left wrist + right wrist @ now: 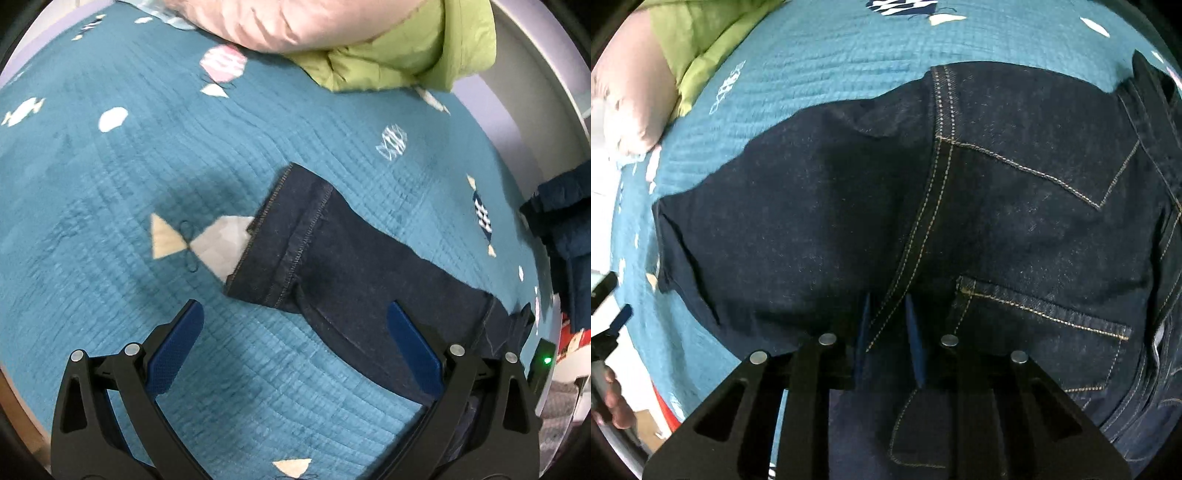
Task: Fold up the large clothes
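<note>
Dark blue jeans lie flat on a teal bedspread (129, 166). In the left wrist view one leg (332, 251) runs from lower right to its stitched hem (280, 229), just beyond my left gripper (293, 306). That gripper is open and wide, holding nothing; one blue pad (413, 347) hangs over the leg, the other over the bedspread. In the right wrist view the seat of the jeans (812, 206) with its back pockets (1052, 325) fills the frame. My right gripper (886, 299) points down, its narrow blue pads pinching a ridge of denim at the centre seam.
A pink pillow (258, 22) and a green cloth (399, 48) lie at the far edge of the bed. Dark blue fabric (565, 221) hangs past the bed's right edge. A hand (613, 402) holding the other gripper shows at the left edge of the right wrist view.
</note>
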A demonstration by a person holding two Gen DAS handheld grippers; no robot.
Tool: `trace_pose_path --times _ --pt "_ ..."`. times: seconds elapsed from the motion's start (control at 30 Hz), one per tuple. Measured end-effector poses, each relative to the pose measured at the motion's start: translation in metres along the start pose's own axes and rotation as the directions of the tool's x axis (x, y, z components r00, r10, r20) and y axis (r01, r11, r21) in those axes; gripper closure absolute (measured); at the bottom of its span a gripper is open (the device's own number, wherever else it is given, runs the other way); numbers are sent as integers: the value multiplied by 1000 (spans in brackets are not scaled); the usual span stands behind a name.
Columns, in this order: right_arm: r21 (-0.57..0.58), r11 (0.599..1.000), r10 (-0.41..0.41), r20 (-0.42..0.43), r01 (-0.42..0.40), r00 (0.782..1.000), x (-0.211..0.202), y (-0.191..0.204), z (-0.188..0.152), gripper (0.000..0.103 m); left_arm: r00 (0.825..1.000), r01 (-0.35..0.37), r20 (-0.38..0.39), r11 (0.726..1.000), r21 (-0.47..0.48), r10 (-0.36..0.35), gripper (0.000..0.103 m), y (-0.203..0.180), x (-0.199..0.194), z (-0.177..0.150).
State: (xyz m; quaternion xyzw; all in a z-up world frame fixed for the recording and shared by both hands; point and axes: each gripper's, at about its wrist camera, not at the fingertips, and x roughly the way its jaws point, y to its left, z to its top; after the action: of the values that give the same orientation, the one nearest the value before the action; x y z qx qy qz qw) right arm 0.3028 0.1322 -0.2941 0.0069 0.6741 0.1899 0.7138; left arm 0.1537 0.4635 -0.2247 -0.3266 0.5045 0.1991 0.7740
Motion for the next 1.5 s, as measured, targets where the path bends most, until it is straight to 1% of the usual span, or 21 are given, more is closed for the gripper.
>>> trace_pose_path --times 0.23,0.3,0.33,0.37,0.4,0.47,0.67,0.7,0.73,0.9,1.0,1.03,1.07,1.1,1.17,1.27,1.33,1.4,1.43,1.47,1.5 --pt "40 999 13 21 -13 1000 -1 -8 -3 86 997 30 -74 999 -16 -32 6 1 42 14" --pt "27 1000 -5 24 5 1000 -2 -6 -4 86 994 23 -102 999 -44 -27 30 6 59 17" --pt "22 1000 -13 24 13 1000 -2 -4 -3 86 994 1 -113 998 -55 -7 50 9 65 19" --pt "15 1000 -20 24 19 1000 -2 -4 -3 86 994 -48 -101 997 -64 41 61 11 69 19" --pt "8 1000 -25 25 24 999 -1 -3 -2 86 995 -71 -78 996 -49 67 66 10 67 19" --pt "2 1000 -24 27 24 999 0 -3 -2 86 997 -40 -65 999 -18 39 85 5 61 19" --pt "-19 999 -28 34 29 999 2 -3 -3 86 997 -74 28 996 46 73 86 -16 24 15" --pt "-24 999 -30 37 31 999 3 0 -2 86 996 -76 48 996 56 73 88 -21 15 13" --pt "-26 999 -29 42 30 999 3 0 -3 86 996 -69 66 996 60 65 97 -23 6 13" --pt "-36 999 -25 52 27 998 4 -1 -5 85 986 -28 165 993 118 8 97 -48 -42 11" --pt "-36 999 -12 57 14 998 3 -1 -5 85 980 -91 189 978 186 55 92 -61 -46 9" --pt "-43 999 -9 61 12 998 3 -1 -6 85 979 -115 189 976 187 79 65 -60 -40 10" --pt "-49 999 -6 66 10 998 2 -2 -8 84 977 -158 171 970 183 127 31 -55 -26 12" --pt "-51 999 0 70 4 998 1 -4 -9 84 978 -171 153 969 177 145 26 -49 -17 13" --pt "-40 999 15 71 -13 997 0 -8 -10 83 984 -172 56 977 128 166 26 -30 14 14" --pt "-36 999 20 60 -18 998 1 -7 -8 83 994 -102 -40 994 34 103 26 -2 51 13" --pt "-38 999 20 50 -18 999 0 -7 -7 83 992 -62 -111 998 -15 60 26 12 76 13" --pt "-39 999 24 49 -22 998 0 -7 -6 83 997 -56 -63 998 -31 54 26 15 82 13" --pt "-40 999 30 52 -28 998 1 -8 -6 83 997 -65 -53 997 -32 63 32 13 82 12" --pt "-39 999 33 53 -31 998 1 -8 -7 83 995 -89 -45 996 -16 89 53 8 81 11" --pt "-38 999 34 54 -32 998 1 -8 -7 83 995 -94 -39 996 9 94 66 4 80 11"
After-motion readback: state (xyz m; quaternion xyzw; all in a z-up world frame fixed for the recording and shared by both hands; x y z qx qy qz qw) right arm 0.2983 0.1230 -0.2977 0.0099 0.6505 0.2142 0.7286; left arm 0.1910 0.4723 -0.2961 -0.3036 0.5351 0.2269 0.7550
